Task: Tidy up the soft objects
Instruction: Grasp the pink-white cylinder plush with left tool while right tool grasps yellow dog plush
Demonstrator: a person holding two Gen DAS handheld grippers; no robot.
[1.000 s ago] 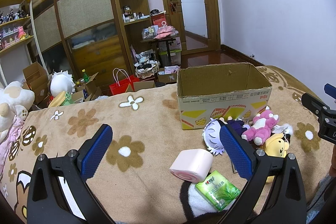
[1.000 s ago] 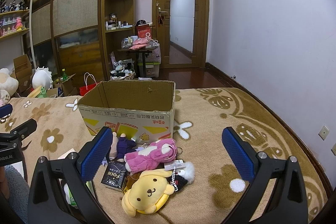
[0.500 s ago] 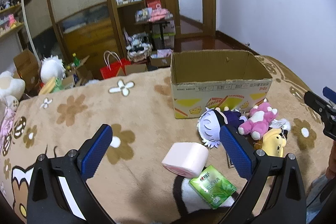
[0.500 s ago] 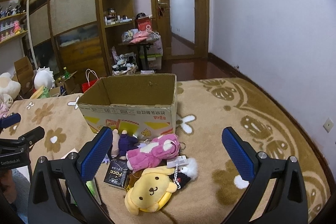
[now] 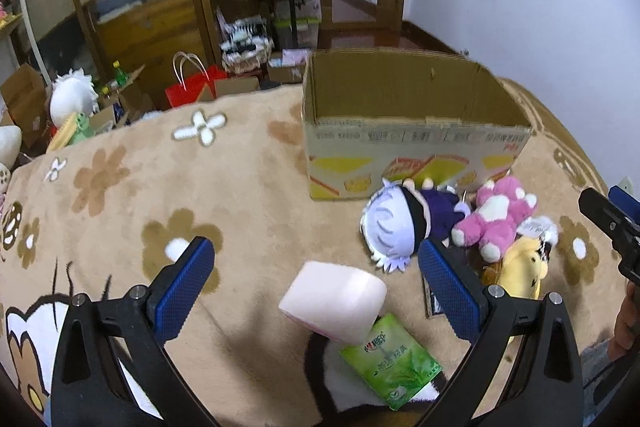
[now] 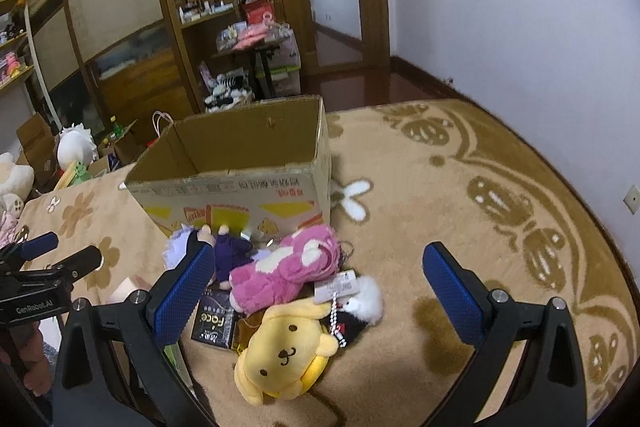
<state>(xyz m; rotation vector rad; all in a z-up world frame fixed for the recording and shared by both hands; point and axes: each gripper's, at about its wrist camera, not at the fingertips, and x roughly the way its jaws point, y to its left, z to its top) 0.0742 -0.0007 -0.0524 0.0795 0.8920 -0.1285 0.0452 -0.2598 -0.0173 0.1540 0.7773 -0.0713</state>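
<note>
An open cardboard box [image 5: 416,143] [image 6: 240,187] stands on the flower-patterned blanket, empty as far as I can see. In front of it lie a white-haired doll in purple [image 5: 394,223] [image 6: 230,251], a pink plush [image 5: 496,215] [image 6: 288,267], a yellow dog plush [image 6: 286,347] [image 5: 524,271] and a small black-and-white fluffy charm [image 6: 362,303]. A pink soft block [image 5: 334,301] and a green tissue pack [image 5: 390,361] lie nearer. My left gripper [image 5: 316,285] is open, hovering just above the pink block. My right gripper [image 6: 318,291] is open over the plush pile.
A black "Face" packet [image 6: 214,317] lies beside the yellow plush. Beyond the blanket's far edge are a red bag [image 5: 192,91], cardboard boxes, a white plush [image 5: 74,99] and wooden cabinets. The blanket [image 6: 460,187] right of the box is bare of objects.
Both grippers have moved forward and tilted down toward the blanket. The pink block now sits between the left fingers' line; the plush pile is closer under the right gripper. No object moved.
</note>
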